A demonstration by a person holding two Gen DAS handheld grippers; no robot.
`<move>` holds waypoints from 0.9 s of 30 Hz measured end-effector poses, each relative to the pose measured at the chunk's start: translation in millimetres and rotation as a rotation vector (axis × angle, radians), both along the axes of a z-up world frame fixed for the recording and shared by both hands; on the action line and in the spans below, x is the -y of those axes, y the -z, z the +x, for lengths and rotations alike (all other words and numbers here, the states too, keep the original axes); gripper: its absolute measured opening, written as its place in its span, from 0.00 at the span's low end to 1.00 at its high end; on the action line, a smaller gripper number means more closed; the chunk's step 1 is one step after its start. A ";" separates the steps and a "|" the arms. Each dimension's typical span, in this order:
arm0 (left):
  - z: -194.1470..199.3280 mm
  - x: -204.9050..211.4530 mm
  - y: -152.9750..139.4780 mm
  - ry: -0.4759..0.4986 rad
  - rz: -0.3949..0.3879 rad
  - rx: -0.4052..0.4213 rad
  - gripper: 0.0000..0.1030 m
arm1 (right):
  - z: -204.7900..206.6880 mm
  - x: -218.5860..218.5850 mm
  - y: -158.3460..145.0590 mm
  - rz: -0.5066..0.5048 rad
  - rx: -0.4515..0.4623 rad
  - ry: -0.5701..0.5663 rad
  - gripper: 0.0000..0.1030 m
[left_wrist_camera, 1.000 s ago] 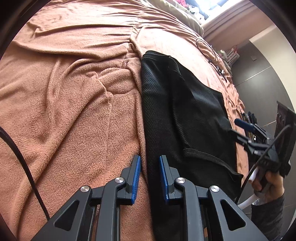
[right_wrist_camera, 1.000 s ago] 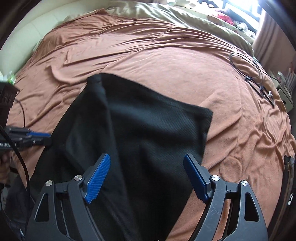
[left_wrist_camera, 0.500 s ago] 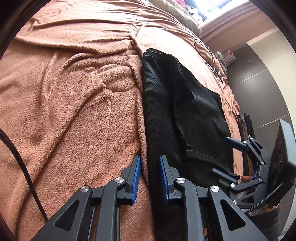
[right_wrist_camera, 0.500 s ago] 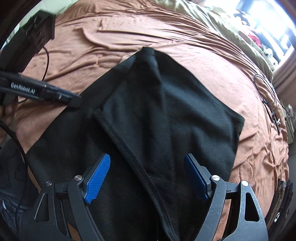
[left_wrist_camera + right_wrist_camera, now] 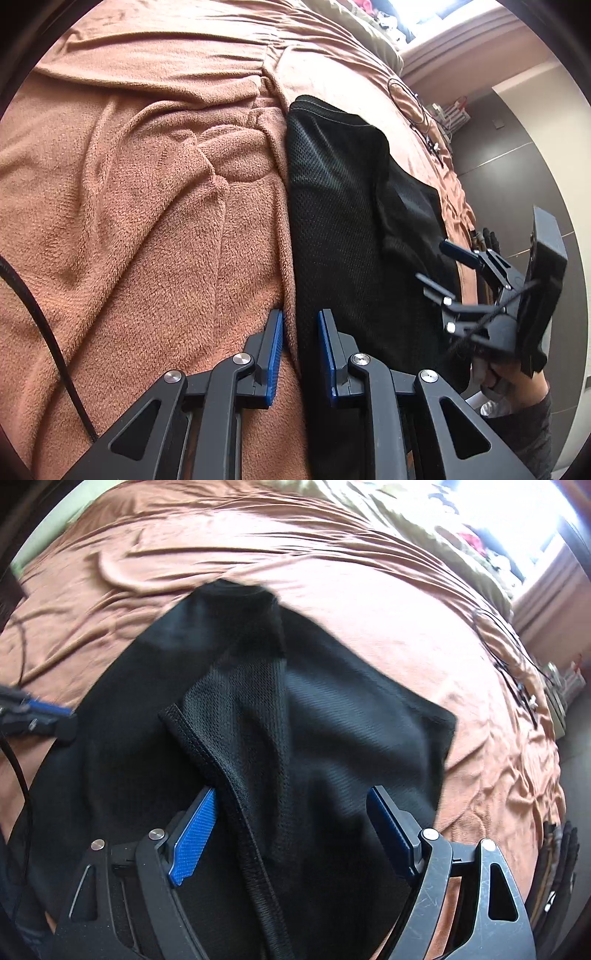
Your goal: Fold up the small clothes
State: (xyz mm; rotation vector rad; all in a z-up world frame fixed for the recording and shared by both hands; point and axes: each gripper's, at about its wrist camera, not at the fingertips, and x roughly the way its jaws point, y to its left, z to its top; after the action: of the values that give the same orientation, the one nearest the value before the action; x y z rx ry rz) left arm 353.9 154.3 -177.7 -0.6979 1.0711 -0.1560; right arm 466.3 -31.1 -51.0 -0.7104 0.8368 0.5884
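Observation:
A black mesh garment [image 5: 351, 206] lies partly folded on the brown blanket [image 5: 129, 184]. My left gripper [image 5: 299, 314] sits low at its left edge. Its jaws stand narrowly apart, with the garment's edge and a blanket ridge showing in the gap. The right gripper [image 5: 434, 260], held in a person's hand [image 5: 495, 376], hovers at the garment's right side. In the right wrist view the right gripper [image 5: 293, 792] is wide open over the garment [image 5: 332, 720]. A stitched hem band [image 5: 236, 794] runs between its fingers, close to the left pad. The left gripper [image 5: 68, 720] shows at the far left.
The blanket [image 5: 332, 572] covers the bed in wrinkles. A thin black cable [image 5: 48, 332] crosses it at the left. Loose wires [image 5: 517, 672] lie near the bed's right edge, and olive bedding [image 5: 424, 520] sits at the far side. A dark wall [image 5: 517, 166] stands to the right.
The right gripper has dropped closer to the garment and turned, so the hem band now runs between its jaws. The left gripper has stayed where it was.

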 end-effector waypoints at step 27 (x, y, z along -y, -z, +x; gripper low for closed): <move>54.4 -0.5 -25.2 -0.017 0.108 0.019 0.23 | 102.9 108.4 -11.9 0.595 -0.426 0.232 0.72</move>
State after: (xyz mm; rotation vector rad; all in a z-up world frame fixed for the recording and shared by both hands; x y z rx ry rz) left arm 408.3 154.8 -152.5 -0.6072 1.0474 -0.0893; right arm 569.2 -139.6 -39.1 0.0620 1.0514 0.7430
